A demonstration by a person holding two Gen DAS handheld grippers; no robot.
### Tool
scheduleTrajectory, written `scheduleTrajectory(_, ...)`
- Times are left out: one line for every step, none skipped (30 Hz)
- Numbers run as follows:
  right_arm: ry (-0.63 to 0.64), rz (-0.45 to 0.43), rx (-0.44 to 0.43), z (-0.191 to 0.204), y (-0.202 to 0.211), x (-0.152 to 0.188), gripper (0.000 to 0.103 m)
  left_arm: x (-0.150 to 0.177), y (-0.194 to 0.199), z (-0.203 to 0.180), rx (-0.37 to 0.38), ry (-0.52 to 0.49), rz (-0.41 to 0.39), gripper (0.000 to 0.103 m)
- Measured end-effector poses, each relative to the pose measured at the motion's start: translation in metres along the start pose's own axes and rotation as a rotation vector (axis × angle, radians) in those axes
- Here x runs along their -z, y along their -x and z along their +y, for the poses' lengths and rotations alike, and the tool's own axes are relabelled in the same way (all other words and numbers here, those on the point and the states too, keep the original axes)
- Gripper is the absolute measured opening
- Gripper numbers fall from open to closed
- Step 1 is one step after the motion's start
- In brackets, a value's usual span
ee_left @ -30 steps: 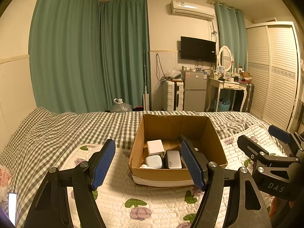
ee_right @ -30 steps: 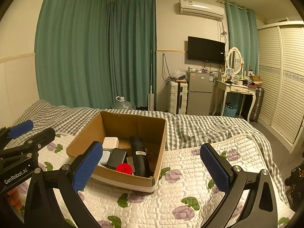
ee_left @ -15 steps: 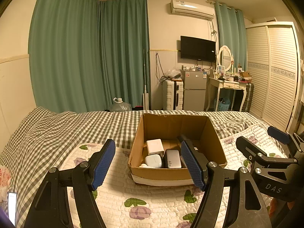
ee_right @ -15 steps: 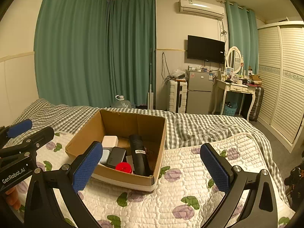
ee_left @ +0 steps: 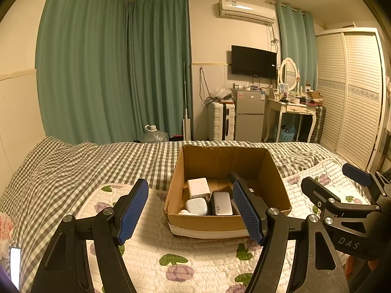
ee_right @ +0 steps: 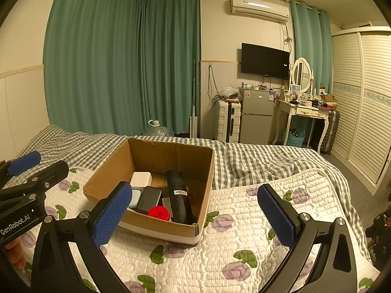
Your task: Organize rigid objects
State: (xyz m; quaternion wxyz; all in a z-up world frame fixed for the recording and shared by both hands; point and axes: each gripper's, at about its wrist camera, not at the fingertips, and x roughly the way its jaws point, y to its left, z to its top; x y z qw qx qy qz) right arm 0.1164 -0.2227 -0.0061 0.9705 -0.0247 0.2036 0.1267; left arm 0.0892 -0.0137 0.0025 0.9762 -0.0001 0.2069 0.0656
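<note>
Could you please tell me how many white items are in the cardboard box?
2 clearly: a white block toward the back-left and a rounded white case in front of it; others may be hidden.

Dim, warm yellow indoor light — soft shadows, sharp focus, strong fisheye bending and dark corners.

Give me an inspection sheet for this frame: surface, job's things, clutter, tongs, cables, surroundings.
Surface: quilt with flower print over a checked blanket on a bed.
Job's things: open box on the quilt, holding a white block, white case, grey charger, black tube and red cap.
Clutter: nothing seen on the quilt beside the box.
Tongs: left tongs open, empty; right tongs open, empty; both short of the box.
Cables: wires hang on the far wall.
Surroundings: curtains, TV, fridge, wardrobe.
</note>
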Motion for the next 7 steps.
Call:
scheduleTrajectory(0.000,0.001,0.000,0.0001,0.0000,0.0004,0.103,0.0002,-0.0001,0.0001,0.000,0.000,0.001,0.074)
scheduleTrajectory(0.000,0.002,0.000,0.0004,-0.0001,0.0007,0.103,0.0003,0.0000,0.0003,0.002,0.000,0.001,0.074)
scheduleTrajectory(0.001,0.003,-0.001,0.0009,-0.0005,0.0009,0.103,0.0003,0.0000,-0.0001,0.004,0.000,0.000,0.074)
scheduleTrajectory(0.002,0.004,-0.001,0.0010,-0.0003,0.0017,0.103,0.0005,0.0004,0.0000,0.006,0.000,-0.002,0.074)
scheduleTrajectory(0.002,0.006,-0.001,0.0015,-0.0012,0.0009,0.103,0.0009,0.0011,0.0002,0.007,-0.001,-0.005,0.074)
scheduleTrajectory(0.002,0.007,-0.001,0.0018,-0.0015,0.0009,0.103,0.0000,0.0007,-0.0003,0.007,-0.002,-0.004,0.074)
scheduleTrajectory(0.002,0.009,-0.001,0.0018,-0.0016,0.0008,0.103,0.0001,0.0007,-0.0003,0.008,-0.001,-0.003,0.074)
